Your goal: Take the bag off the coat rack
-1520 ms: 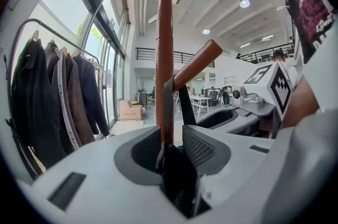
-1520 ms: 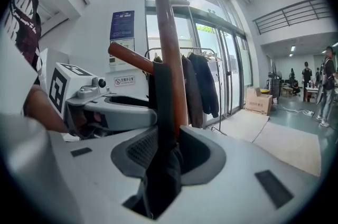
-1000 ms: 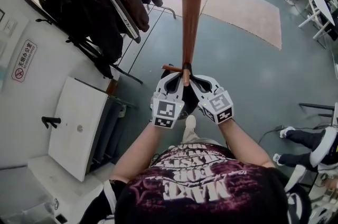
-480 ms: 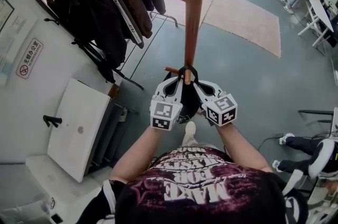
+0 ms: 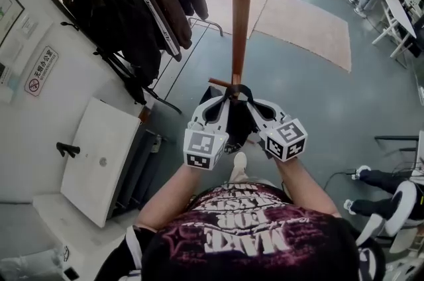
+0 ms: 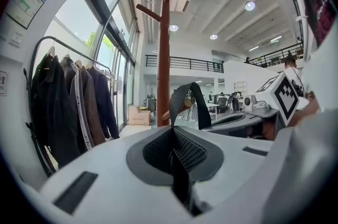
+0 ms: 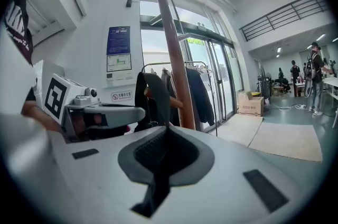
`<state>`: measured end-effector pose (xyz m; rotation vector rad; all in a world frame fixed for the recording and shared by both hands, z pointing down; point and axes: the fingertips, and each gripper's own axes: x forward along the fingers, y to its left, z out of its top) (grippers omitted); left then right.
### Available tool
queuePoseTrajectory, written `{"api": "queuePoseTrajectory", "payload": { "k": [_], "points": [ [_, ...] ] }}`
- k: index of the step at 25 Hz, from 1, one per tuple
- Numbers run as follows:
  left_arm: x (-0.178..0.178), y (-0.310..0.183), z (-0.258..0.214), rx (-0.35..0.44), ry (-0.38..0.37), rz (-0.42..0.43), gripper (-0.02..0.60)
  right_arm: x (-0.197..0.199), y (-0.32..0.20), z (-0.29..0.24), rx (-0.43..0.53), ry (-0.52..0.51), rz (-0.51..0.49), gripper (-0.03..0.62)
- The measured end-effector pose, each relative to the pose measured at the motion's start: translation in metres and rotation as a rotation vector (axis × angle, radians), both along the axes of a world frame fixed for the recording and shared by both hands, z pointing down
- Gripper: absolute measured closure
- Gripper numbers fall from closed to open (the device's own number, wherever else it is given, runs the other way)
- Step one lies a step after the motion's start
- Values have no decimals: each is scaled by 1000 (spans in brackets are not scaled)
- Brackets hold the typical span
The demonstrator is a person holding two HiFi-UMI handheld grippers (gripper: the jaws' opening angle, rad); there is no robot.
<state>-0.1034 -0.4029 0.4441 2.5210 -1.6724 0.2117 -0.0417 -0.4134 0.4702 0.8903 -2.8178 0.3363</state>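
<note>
Snagging is judged possible: the strap [image 6: 199, 106], pinched in the closed left gripper [image 5: 220, 103] and right gripper [image 5: 256, 104], is looped over the peg [image 5: 218, 83] of the rack [image 5: 240, 14] with the bag [image 5: 240, 127] hung below, and could catch if pulled before being raised clear.

Office hall — desks [image 5: 402, 8], glass doors [image 7: 216, 80], hung jackets [image 5: 126, 14].

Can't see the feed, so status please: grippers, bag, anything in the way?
Left gripper and right gripper both shut on strap. Bag hangs between them, strap looped over peg. Pole close ahead.
</note>
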Motion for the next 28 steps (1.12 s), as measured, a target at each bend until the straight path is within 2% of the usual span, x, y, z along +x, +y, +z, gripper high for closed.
{"api": "queuePoseTrajectory", "payload": {
  "k": [4, 9, 13, 22, 28],
  "points": [
    [4, 17, -21, 31, 14, 22, 574, 5, 14, -19, 6, -39, -6, 583],
    [2, 43, -46, 73, -5, 25, 574, 4, 38, -44, 25, -74, -35, 583],
    [-4, 62, -60, 87, 12, 21, 574, 0, 59, -59, 69, -70, -56, 583],
    [5, 107, -95, 129, 7, 91, 574, 7, 101, -94, 147, -82, -51, 583],
    [5, 134, -114, 157, 3, 105, 574, 6, 130, -114, 201, -80, -58, 583]
  ]
}}
